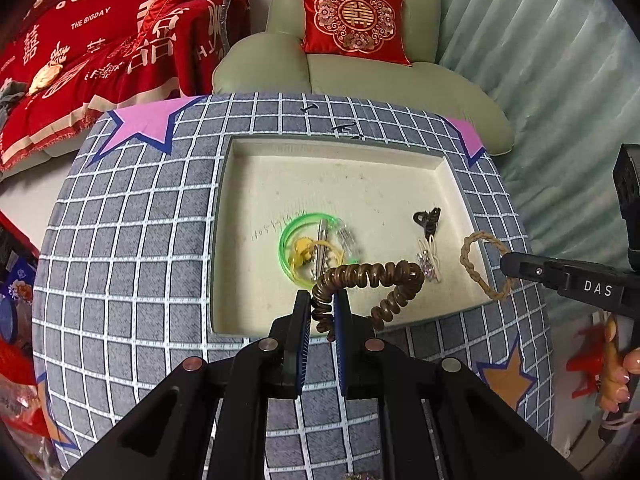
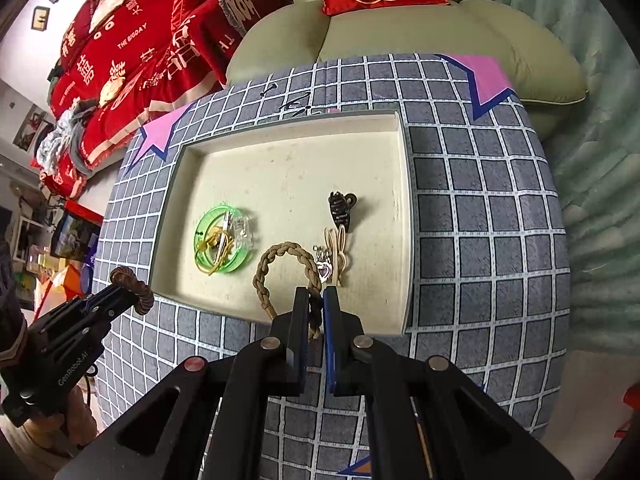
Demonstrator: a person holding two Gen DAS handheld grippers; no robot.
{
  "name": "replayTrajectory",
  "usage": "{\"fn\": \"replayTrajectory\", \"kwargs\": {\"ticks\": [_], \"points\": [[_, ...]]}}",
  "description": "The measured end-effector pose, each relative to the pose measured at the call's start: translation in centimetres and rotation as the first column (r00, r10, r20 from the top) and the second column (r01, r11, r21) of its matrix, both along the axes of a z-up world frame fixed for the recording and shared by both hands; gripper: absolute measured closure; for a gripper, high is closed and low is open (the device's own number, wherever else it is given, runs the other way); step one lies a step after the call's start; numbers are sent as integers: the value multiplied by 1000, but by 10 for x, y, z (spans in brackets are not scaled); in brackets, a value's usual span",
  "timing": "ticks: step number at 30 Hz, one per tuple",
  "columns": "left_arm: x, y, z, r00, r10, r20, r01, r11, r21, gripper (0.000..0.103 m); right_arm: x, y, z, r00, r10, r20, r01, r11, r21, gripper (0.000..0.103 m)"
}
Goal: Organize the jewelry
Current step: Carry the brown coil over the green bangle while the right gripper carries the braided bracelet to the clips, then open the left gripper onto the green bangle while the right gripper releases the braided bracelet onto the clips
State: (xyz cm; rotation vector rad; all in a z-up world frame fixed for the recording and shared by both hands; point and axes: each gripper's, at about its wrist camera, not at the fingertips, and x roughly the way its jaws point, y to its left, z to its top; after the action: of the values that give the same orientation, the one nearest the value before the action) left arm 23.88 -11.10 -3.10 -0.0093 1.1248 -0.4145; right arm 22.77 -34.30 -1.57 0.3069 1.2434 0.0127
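My left gripper is shut on a brown coil hair tie, held over the near edge of the cream tray. The right gripper is shut on a tan braided loop, which hangs above the tray's near side. In the tray lie a green ring with a yellow band and a clear clip in it, a black hair claw, a cream clip and a purple heart charm. The right gripper shows at the right of the left wrist view with the braided loop; the left gripper shows at the lower left of the right wrist view.
The tray sits on a grey checked cloth with pink and orange stars over a small table. Behind it are a pale green armchair with a red cushion and a red blanket. Cluttered floor lies to the left.
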Motion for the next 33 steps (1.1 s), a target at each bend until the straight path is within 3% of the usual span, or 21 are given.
{"fn": "replayTrajectory", "kwargs": {"ticks": [16,33], "points": [[47,-20,-16,1000,27,5,-27,999,29,82,35,-3,-27,999,-24,-26,26,999,47,96],[79,-43,-64,999,29,-29,-24,987,157,82,49,3,-77,996,-37,-82,39,999,26,96]]}}
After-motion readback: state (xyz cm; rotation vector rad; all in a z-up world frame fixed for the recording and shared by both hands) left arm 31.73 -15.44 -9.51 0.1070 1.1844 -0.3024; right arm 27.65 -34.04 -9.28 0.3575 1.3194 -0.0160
